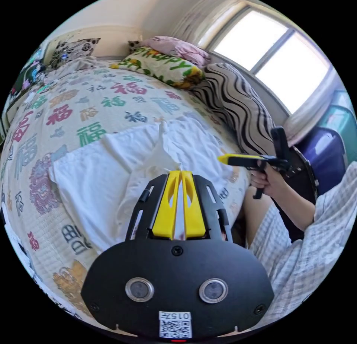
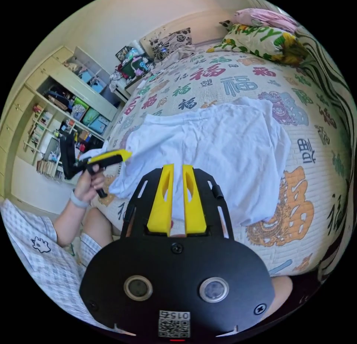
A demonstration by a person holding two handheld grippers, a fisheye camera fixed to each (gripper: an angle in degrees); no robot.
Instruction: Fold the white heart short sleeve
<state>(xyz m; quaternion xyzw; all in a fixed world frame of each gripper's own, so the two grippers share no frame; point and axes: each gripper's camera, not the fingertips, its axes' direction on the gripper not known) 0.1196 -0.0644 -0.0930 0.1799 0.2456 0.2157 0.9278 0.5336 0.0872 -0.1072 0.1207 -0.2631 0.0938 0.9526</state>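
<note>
The white short sleeve shirt (image 1: 100, 172) lies spread on the patterned bedspread (image 1: 74, 113), plain side up. My left gripper (image 1: 181, 172) is shut on a fold of it, and the cloth rises in a peak just beyond the jaws. A hand holds my right gripper (image 1: 223, 159) off the shirt's right side, near the bed edge. In the right gripper view the shirt (image 2: 215, 146) lies ahead of my right gripper (image 2: 177, 166), whose jaws stand a narrow gap apart with nothing between them. The left gripper (image 2: 124, 154) shows there at the shirt's near left corner.
Pillows (image 1: 160, 64) and a striped blanket (image 1: 238, 105) sit at the bed's head and window side. Shelves and storage boxes (image 2: 78, 102) line the wall beyond the bed. The person's checked clothes (image 1: 312, 243) and a knee (image 2: 95, 225) are at the near bed edge.
</note>
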